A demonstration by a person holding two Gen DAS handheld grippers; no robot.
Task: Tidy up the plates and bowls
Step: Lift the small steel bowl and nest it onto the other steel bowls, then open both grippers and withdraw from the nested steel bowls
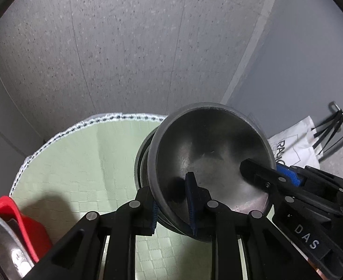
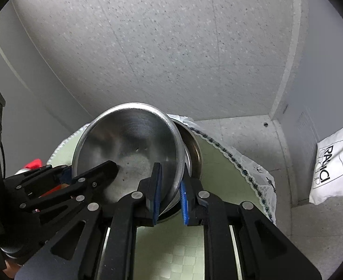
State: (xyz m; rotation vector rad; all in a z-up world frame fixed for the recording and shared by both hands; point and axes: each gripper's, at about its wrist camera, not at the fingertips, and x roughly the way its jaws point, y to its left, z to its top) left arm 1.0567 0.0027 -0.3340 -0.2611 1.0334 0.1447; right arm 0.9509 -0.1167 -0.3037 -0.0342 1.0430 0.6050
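A steel bowl (image 1: 208, 158) (image 2: 129, 149) hangs tilted over the far edge of a round table, held by both grippers. My left gripper (image 1: 173, 200) (image 2: 87, 170) is shut on its near-left rim, one pad inside the bowl and one outside. My right gripper (image 2: 171, 186) (image 1: 268, 171) is shut on the opposite rim in the same way. A second steel bowl (image 1: 141, 161) (image 2: 192, 147) sits right under and behind the held one, mostly hidden; whether the two touch I cannot tell.
The table carries a pale green checked cloth (image 1: 78, 163) (image 2: 229, 175) with a lace edge. A red container (image 1: 15, 214) with a metal piece (image 1: 3, 245) stands at its left. Speckled floor lies beyond, and a white bag (image 1: 295, 144) (image 2: 334, 163) leans by the wall.
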